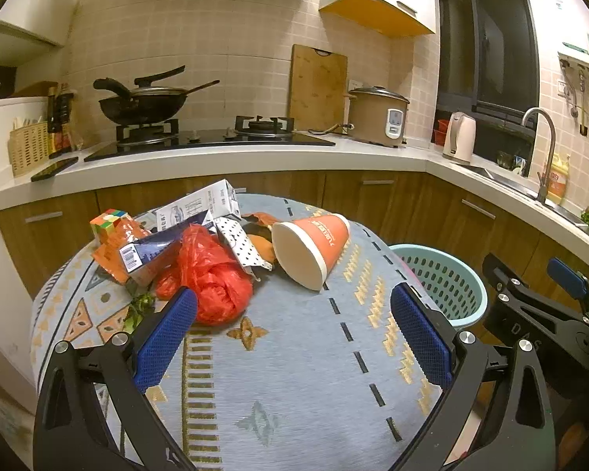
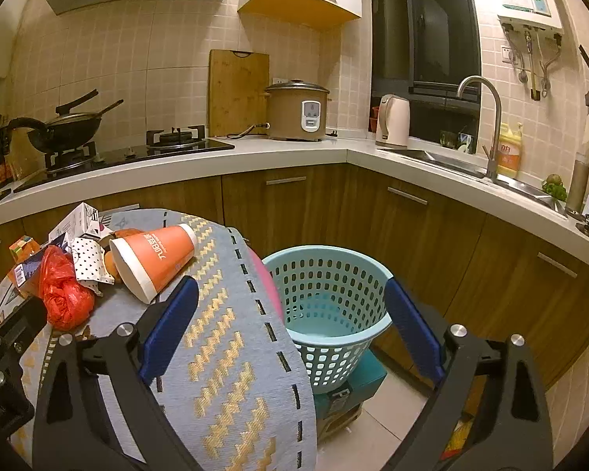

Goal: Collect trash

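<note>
Both grippers, left [image 1: 294,306] and right [image 2: 290,306], hang spread wide and empty over the round patterned-cloth table [image 1: 294,373]. Trash pile at its far edge: tipped orange paper cup [image 1: 314,247], crumpled red plastic bag [image 1: 212,278], cartons. Perforated teal plastic basket [image 2: 330,306] just off the table's right edge.

1. Table cover [image 1: 294,353]: woven cloth, matt, ribbed texture.
2. Cup [image 1: 314,247] at 12 o'clock on the cloth: paper, smooth, slight sheen.
3. Bag [image 1: 212,274] at 10 o'clock: thin plastic, glossy, crinkled.
4. Carton [image 1: 200,206] at 11 o'clock: printed card, smooth.
5. Basket [image 2: 326,306] at 3 o'clock of the table: perforated plastic, smooth, semi-matt.
6. Left gripper [image 1: 294,337] pads: blue, finely dimpled; frame black, matt, with bright metal bolts.
7. Cutting board [image 1: 317,86]: wood, matt.
</note>
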`<action>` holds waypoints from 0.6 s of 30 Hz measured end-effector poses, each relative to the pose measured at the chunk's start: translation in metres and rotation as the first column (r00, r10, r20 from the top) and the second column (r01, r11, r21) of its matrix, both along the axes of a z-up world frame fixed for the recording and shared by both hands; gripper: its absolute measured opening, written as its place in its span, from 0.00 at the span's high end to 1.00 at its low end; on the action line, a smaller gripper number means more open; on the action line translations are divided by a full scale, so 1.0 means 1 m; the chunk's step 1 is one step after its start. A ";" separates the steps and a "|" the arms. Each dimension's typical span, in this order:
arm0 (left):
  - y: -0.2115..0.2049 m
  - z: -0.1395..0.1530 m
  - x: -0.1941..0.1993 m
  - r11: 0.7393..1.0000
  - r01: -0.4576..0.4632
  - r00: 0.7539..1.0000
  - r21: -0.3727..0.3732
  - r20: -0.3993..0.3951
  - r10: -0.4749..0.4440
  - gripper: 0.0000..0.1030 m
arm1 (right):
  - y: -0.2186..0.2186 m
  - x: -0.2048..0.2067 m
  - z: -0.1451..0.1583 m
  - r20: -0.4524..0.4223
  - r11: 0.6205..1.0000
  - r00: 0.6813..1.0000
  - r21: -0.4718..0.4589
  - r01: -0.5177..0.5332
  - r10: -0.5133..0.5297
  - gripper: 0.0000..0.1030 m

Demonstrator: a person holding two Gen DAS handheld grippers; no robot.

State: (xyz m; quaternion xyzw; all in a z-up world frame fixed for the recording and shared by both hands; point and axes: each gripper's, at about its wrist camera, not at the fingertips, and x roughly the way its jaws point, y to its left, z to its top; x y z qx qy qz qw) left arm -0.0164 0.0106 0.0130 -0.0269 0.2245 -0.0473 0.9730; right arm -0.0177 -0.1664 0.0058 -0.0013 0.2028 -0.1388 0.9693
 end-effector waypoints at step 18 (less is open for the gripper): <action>0.004 -0.003 0.000 1.000 -0.018 1.000 0.006 -0.003 0.018 0.07 | 0.002 0.000 -0.003 -0.005 1.000 1.000 -0.004 -0.005 0.005 0.12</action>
